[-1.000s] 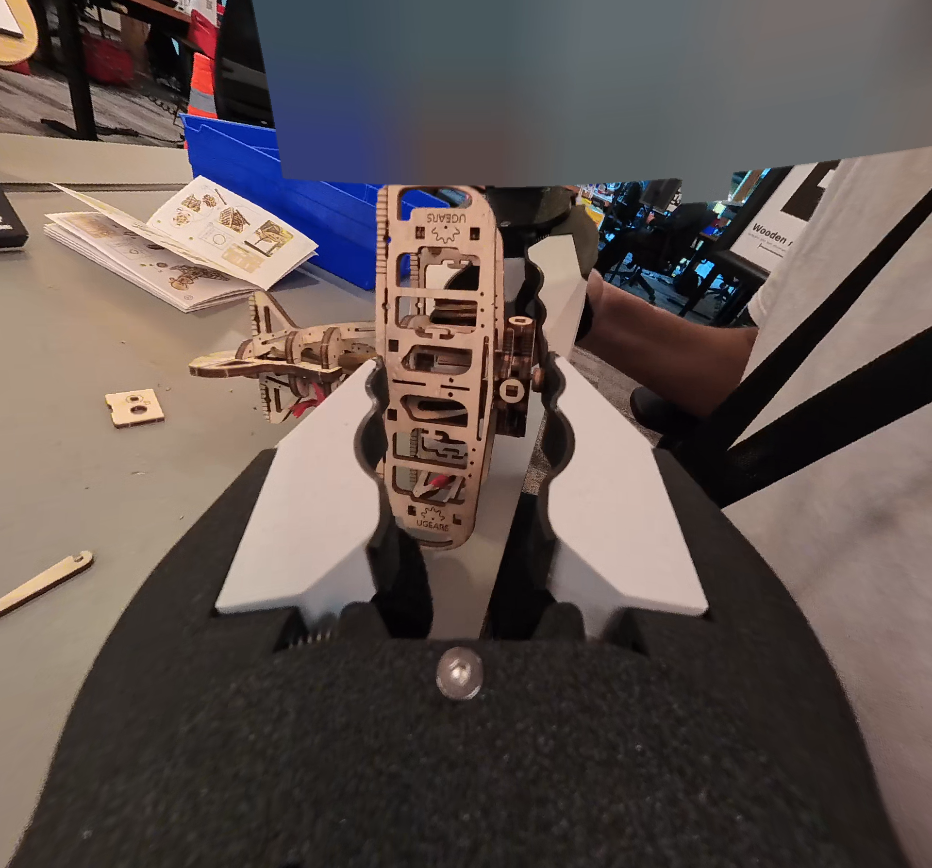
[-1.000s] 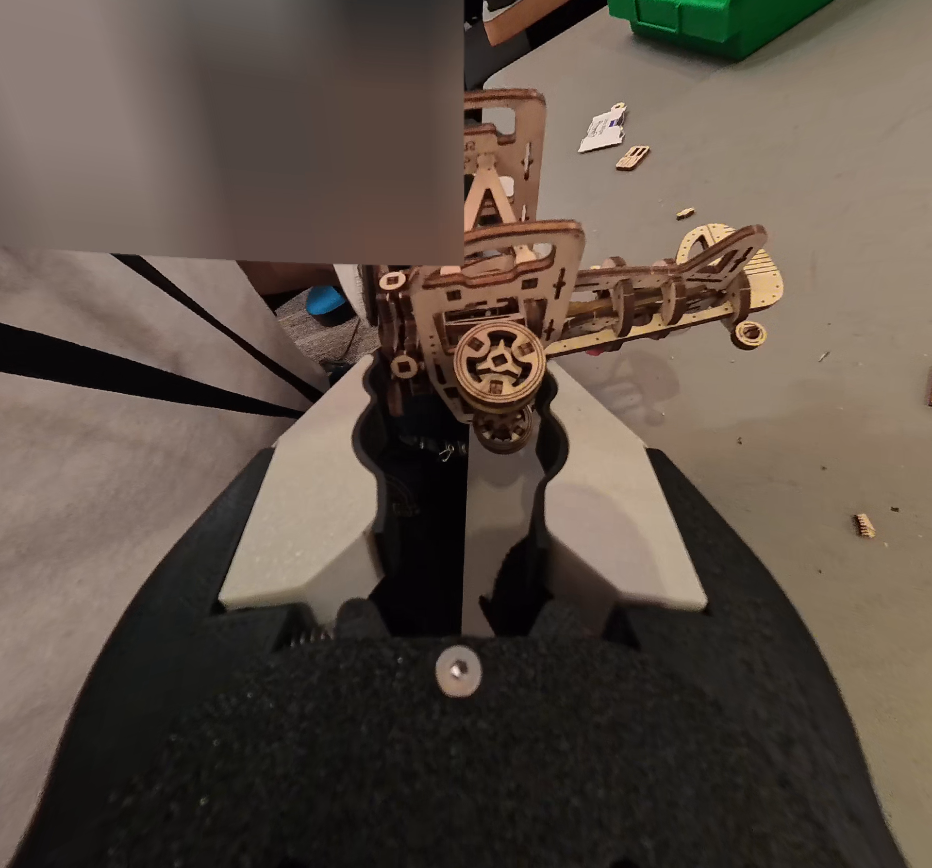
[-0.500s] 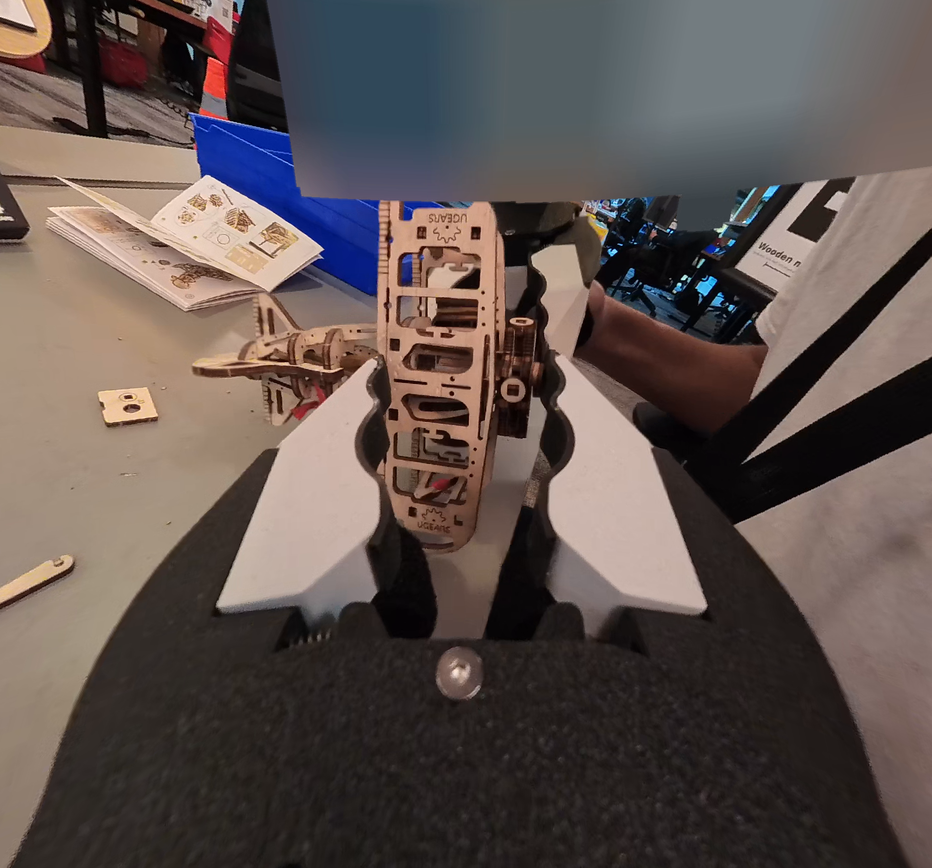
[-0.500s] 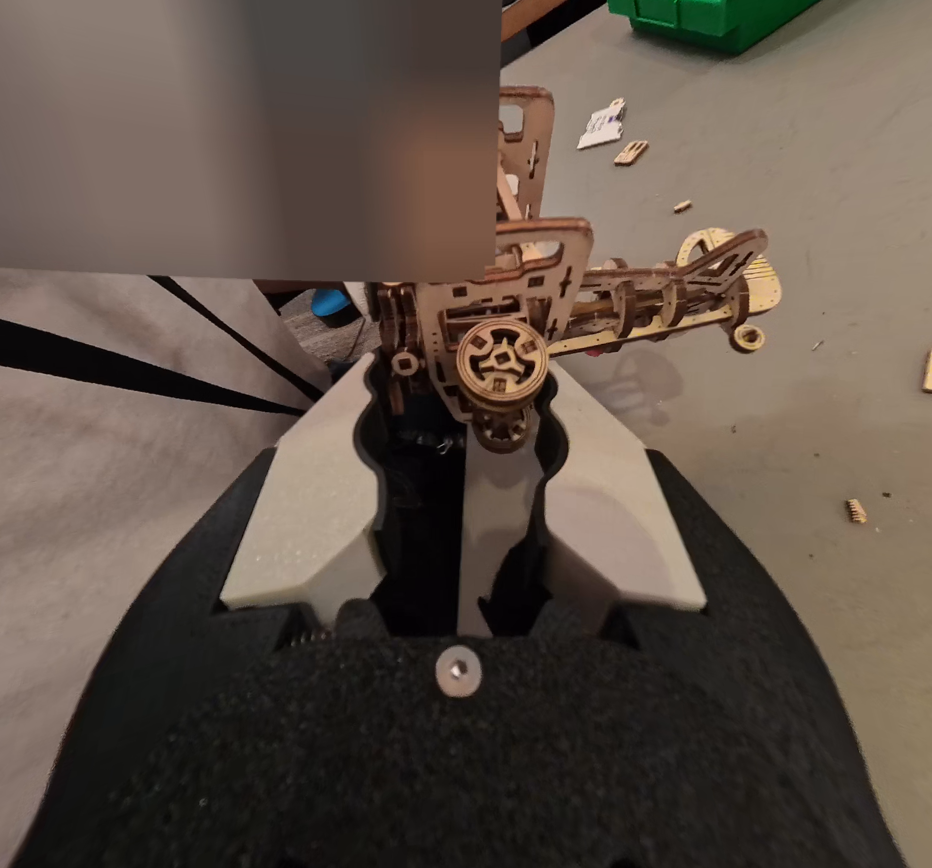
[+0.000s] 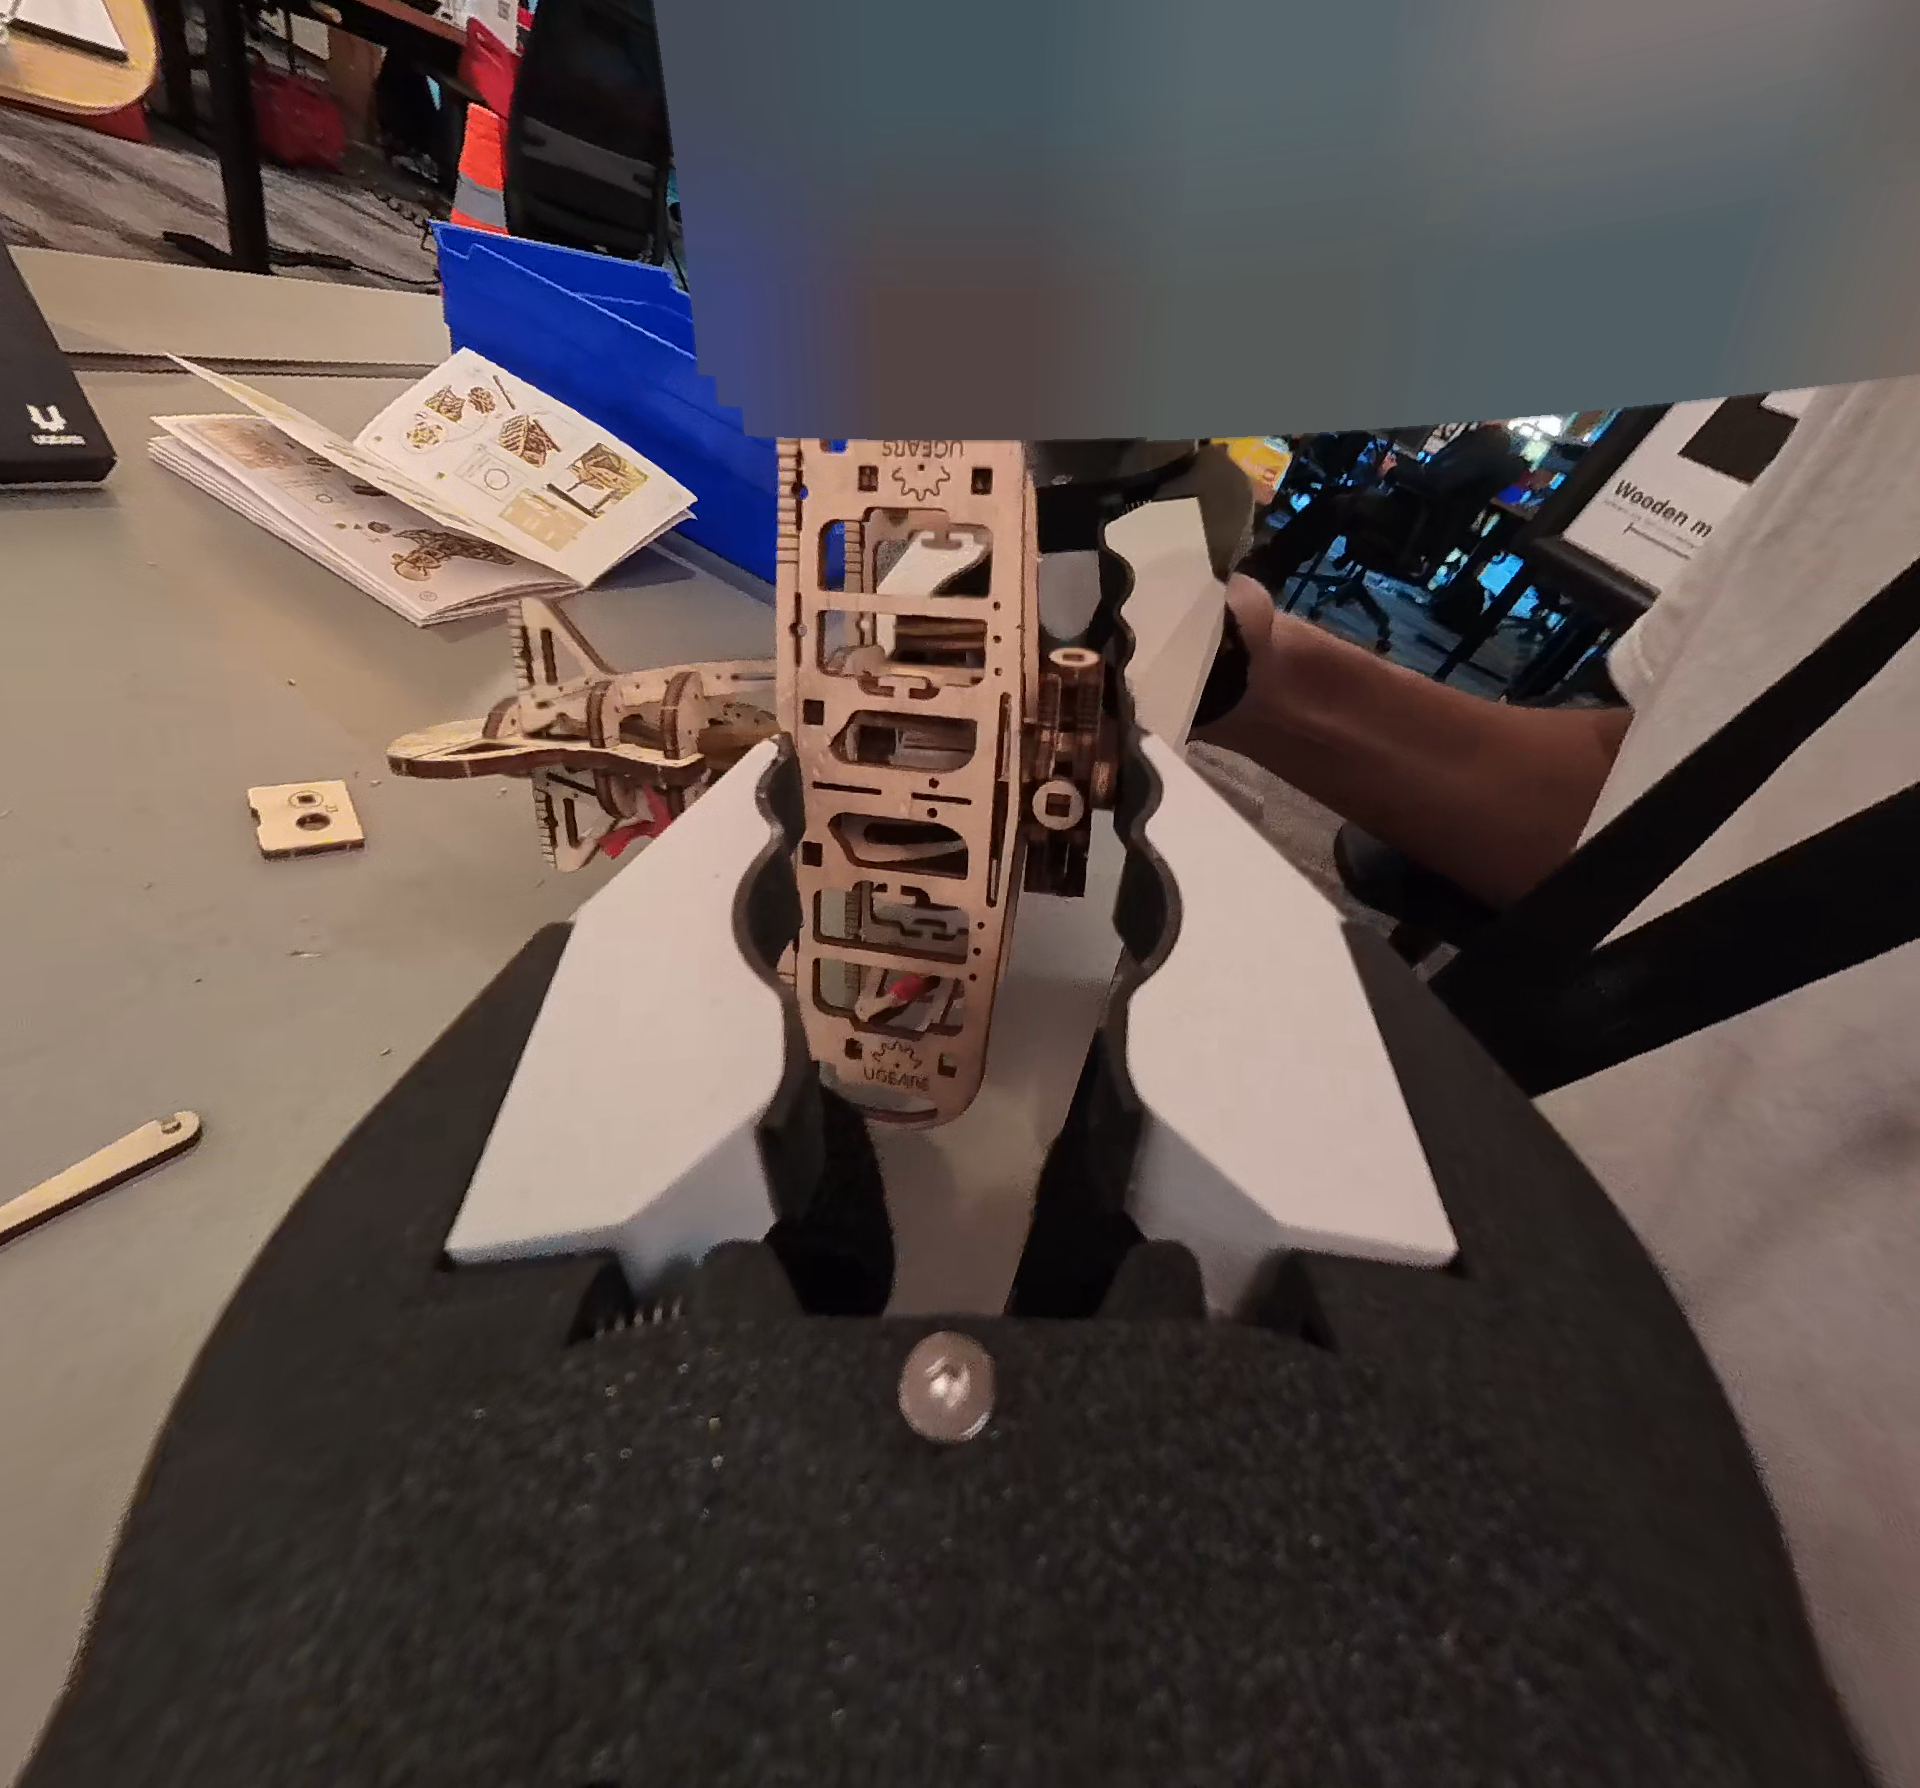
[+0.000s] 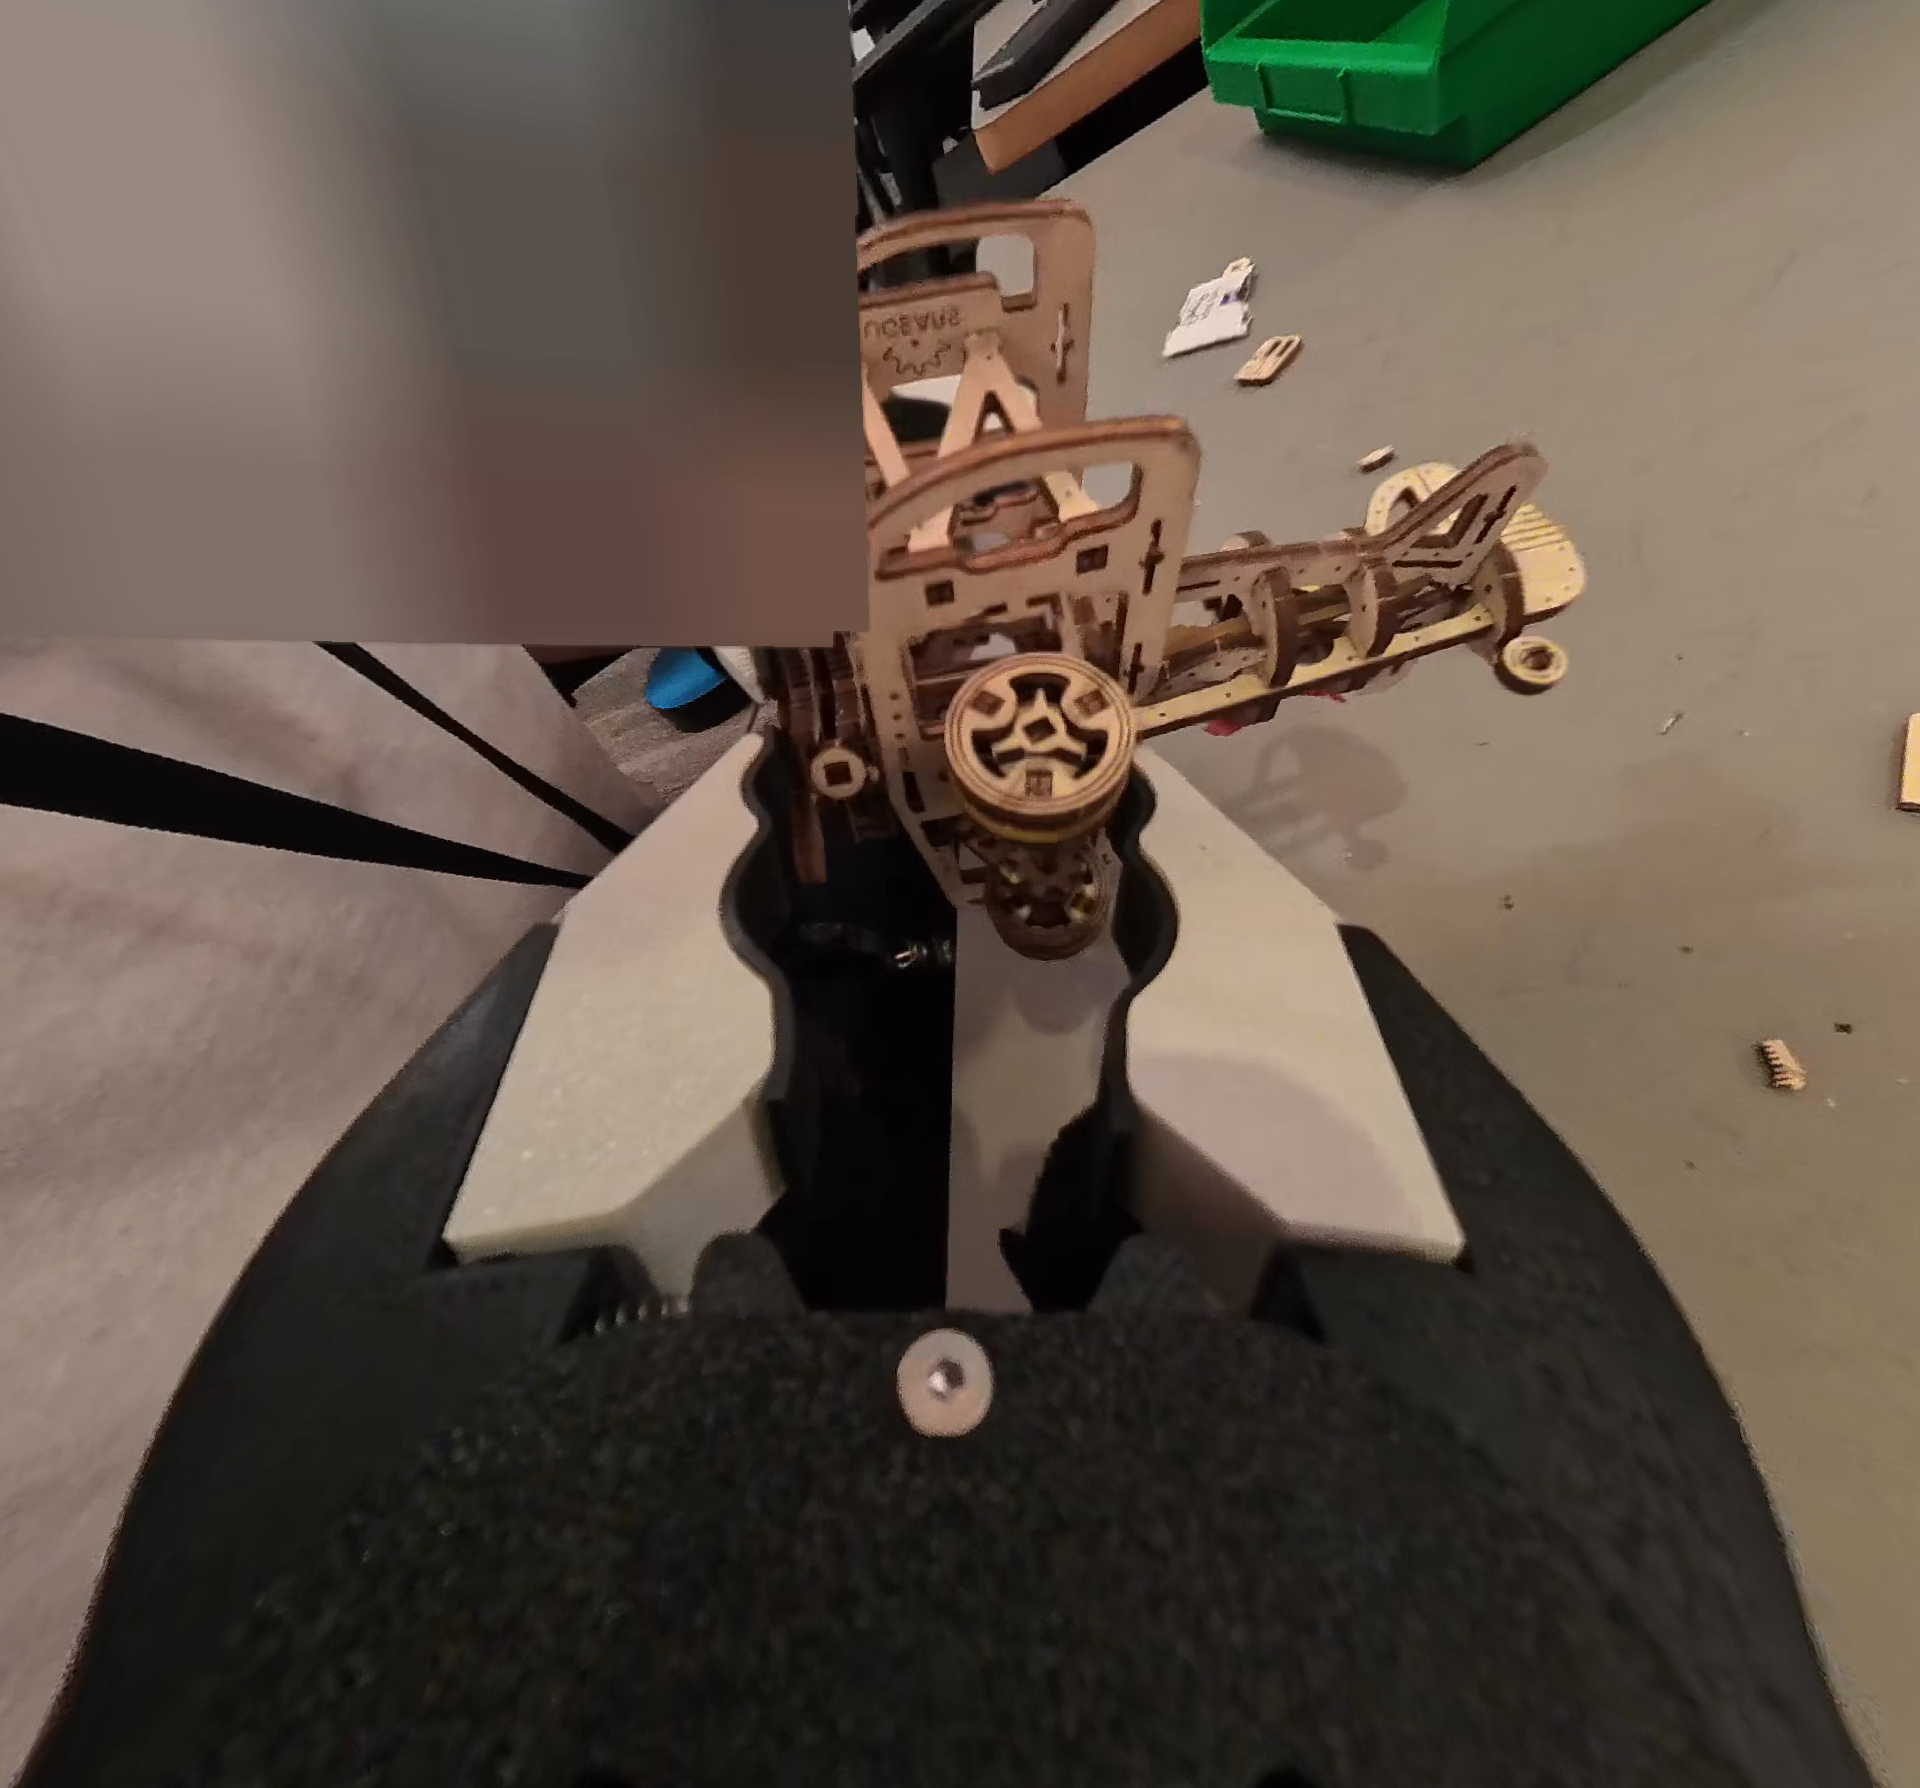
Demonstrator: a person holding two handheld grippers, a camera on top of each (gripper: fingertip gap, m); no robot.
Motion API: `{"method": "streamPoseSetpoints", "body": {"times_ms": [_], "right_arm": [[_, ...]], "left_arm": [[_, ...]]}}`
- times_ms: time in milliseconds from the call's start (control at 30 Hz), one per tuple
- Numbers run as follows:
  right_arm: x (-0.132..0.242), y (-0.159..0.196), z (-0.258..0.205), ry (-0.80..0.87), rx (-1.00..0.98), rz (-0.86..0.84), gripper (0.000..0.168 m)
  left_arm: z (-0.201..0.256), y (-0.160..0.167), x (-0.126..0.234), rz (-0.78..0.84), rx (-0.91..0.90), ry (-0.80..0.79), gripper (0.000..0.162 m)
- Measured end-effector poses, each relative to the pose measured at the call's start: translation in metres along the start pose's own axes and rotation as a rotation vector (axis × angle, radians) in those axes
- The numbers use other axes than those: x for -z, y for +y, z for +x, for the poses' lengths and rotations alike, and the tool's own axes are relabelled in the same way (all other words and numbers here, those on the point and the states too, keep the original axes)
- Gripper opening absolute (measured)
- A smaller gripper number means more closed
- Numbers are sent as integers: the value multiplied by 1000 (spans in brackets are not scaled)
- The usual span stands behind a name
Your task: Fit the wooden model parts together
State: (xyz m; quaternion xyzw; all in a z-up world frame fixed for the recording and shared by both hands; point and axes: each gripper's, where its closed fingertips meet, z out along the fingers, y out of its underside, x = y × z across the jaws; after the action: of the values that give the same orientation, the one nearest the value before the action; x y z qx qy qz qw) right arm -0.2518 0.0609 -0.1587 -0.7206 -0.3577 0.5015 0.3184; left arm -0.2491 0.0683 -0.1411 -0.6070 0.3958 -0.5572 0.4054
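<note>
I have the wooden plane [image 5: 904, 782] lifted off the grey table [image 5: 156, 699], my left gripper [image 5: 951, 803] pinching its wing and my right gripper [image 6: 940, 803] pinching the wheel end. Squeezing or twisting the two against each other could snap the thin slotted ply. There is open table under the tail; the blue bin [image 5: 582, 325] and booklet [image 5: 436, 502] sit well behind.

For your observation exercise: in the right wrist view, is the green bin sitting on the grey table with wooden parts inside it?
No: the green bin stands on the grey table, but the visible part of its interior shows no wooden parts.
</note>
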Motion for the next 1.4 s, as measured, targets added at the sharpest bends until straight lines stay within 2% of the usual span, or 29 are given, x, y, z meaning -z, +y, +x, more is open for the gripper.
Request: {"method": "streamPoseSetpoints", "body": {"times_ms": [333,600,767,867,933,1000,1100,1367,1400], "right_arm": [[0,9,0,-18,-32,-55,58],[-2,-1,20,-8,-78,74,60],[9,-1,42,112,-5,91,71],[27,-4,57,288,78,104,71],[39,-20,59,461,202,159,59],[39,-28,49,589,291,122,45],[28,-20,47,735,309,28,49],[16,-12,41,791,231,18,6],[17,-10,42,804,231,4,5]], "left_arm": [[0,5,-4,-6,6,-10,58],[-21,1,-6,-52,87,-23,58],[-46,-17,-4,-133,114,-88,58],[-61,-20,-6,-270,156,-121,59],[-69,-15,-8,-355,200,-166,58],[-77,-12,-11,-366,263,-223,59],[-76,-16,-15,-343,358,-213,58],[-64,-2,-21,-416,316,-270,58],[-64,-1,-20,-421,308,-279,58]]}}
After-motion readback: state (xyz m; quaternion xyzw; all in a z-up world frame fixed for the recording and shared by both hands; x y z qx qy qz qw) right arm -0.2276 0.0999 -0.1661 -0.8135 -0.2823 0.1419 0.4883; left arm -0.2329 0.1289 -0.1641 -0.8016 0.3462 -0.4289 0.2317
